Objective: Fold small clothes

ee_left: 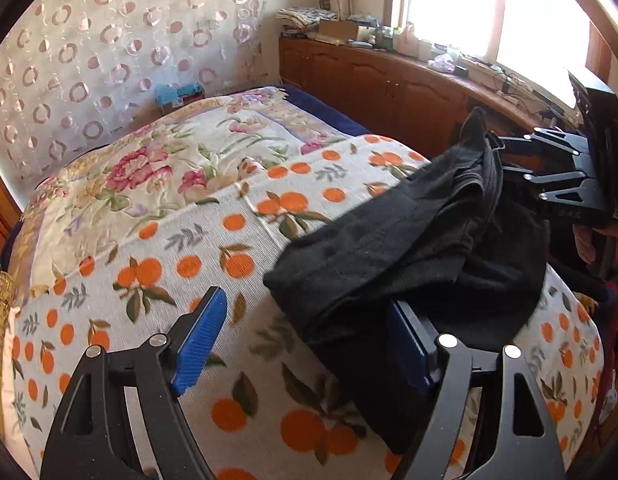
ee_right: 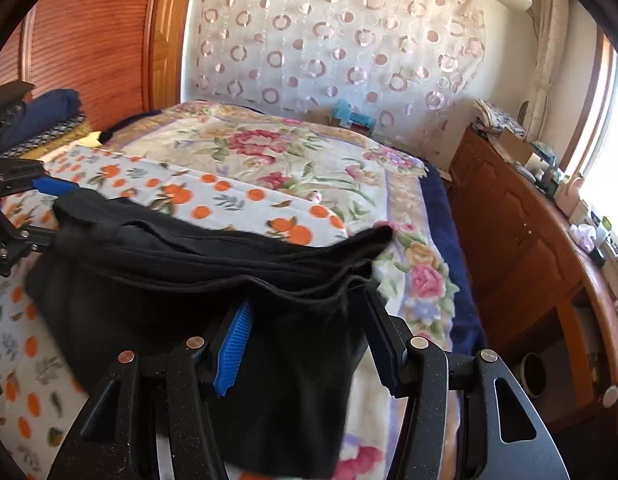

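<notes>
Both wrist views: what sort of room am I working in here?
Most likely a home bedroom: a bed under floral and orange-print blankets, a wooden cabinet cluttered along the window, and a circle-patterned curtain on the wall.

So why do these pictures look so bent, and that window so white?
Both views bulge from fisheye lenses. In the left wrist view the bright window is glared out white. In the right wrist view the crumpled black garment is slightly blurred.

Blown-out window (ee_left: 489,12) glare, fisheye-warped dark corners, slight blur
</notes>
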Demonstrator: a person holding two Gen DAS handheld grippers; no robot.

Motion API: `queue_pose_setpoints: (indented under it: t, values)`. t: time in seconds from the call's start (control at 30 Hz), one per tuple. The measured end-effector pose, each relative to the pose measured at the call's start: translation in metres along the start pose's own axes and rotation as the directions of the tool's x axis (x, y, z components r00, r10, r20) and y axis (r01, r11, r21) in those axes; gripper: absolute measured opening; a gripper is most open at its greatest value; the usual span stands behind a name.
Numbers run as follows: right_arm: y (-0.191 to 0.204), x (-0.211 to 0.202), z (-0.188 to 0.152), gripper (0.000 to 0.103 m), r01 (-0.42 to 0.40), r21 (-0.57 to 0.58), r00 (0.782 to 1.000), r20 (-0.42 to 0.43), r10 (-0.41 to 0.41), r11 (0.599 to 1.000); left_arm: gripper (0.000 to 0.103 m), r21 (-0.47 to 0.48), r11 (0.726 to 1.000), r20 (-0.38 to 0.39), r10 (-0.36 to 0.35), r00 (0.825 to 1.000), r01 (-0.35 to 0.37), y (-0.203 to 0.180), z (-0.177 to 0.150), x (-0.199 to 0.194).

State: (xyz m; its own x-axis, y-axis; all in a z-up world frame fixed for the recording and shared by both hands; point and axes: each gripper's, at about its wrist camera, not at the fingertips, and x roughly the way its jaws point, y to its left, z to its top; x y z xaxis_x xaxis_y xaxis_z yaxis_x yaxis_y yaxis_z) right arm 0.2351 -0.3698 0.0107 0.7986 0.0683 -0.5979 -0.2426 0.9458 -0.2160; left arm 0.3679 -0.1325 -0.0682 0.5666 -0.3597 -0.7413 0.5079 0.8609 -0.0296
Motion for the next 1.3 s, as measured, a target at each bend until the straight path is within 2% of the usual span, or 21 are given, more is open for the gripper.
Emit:
queue_pose_setpoints:
  t: [0.23,0.37,0.5,0.57,0.6,0.63,0.7,0.73,0.83,0.9,1.0,1.07,1.1,1.13,1.2,1.3]
  values:
    - [-0.032,0.017,0.018,0.056,-0.012,0.163,0.999,-0.027,0.017,0.986,0.079,-0.112,0.992,0.024,0.066,0.998,-0.063,0.032,0.021,0.015]
    - [-0.038,0.018,0.018,0.056,-0.132,0.219,0.989,-0.028,0.142,0.967,0.079,-0.109,0.993,0.024,0.05,0.998,-0.047,0.031,0.018,0.013]
    - [-0.045,0.034,0.014,0.056,-0.172,0.259,0.974,-0.1,0.203,0.95,0.079,-0.121,0.992,0.016,0.021,1.0,-0.019,0.027,0.013,0.013]
    - [-0.053,0.036,0.018,0.056,-0.191,0.28,0.972,-0.081,0.222,0.941,0.079,-0.125,0.992,0.016,-0.004,1.0,0.006,0.024,0.01,0.009]
    - [-0.056,0.032,0.021,0.039,-0.204,0.273,0.973,-0.052,0.226,0.94,0.079,-0.124,0.992,0.017,-0.013,1.0,0.015,0.023,0.009,0.007]
    - [-0.058,0.027,0.025,0.01,-0.216,0.254,0.974,-0.014,0.227,0.943,0.079,-0.122,0.992,0.018,-0.021,1.0,0.023,0.021,0.007,0.004]
    - [-0.064,0.01,0.03,0.009,-0.167,0.254,0.985,0.078,0.152,0.953,0.079,-0.112,0.993,0.012,-0.031,0.999,0.032,0.018,0.004,0.001]
    - [-0.066,0.006,0.029,0.009,-0.147,0.264,0.988,0.092,0.126,0.953,0.079,-0.11,0.993,0.007,-0.032,0.999,0.033,0.016,0.003,0.0]
    - [-0.067,0.012,0.029,0.009,-0.1,0.278,0.995,0.039,0.092,0.955,0.079,-0.112,0.992,-0.01,-0.055,0.998,0.054,0.012,-0.006,-0.002]
    - [-0.064,0.013,0.027,0.01,-0.065,0.266,0.998,0.007,0.066,0.962,0.079,-0.123,0.99,-0.028,-0.073,0.997,0.069,0.009,-0.015,-0.003]
    - [-0.062,-0.004,0.03,0.03,-0.042,0.269,0.999,0.013,0.04,0.962,0.079,-0.148,0.983,-0.045,-0.113,0.993,0.105,0.005,-0.029,-0.007]
    - [-0.061,-0.018,0.023,0.042,-0.07,0.291,0.998,0.024,0.066,0.954,0.079,-0.173,0.976,-0.048,-0.143,0.989,0.133,0.002,-0.038,-0.012]
    - [-0.062,-0.027,0.018,0.053,-0.087,0.304,0.996,0.026,0.083,0.949,0.079,-0.178,0.973,-0.048,-0.159,0.986,0.148,0.0,-0.042,-0.014]
    - [-0.055,-0.031,0.012,0.059,-0.105,0.308,0.994,0.028,0.101,0.946,0.079,-0.18,0.971,-0.047,-0.166,0.985,0.155,-0.002,-0.045,-0.016]
    - [-0.048,-0.038,-0.003,0.061,-0.132,0.316,0.991,0.013,0.134,0.94,0.071,-0.176,0.97,-0.045,-0.177,0.983,0.167,-0.006,-0.048,-0.018]
    - [-0.05,-0.033,-0.018,0.062,-0.156,0.365,0.982,-0.039,0.183,0.918,0.05,-0.166,0.966,-0.05,-0.211,0.976,0.2,-0.012,-0.048,-0.019]
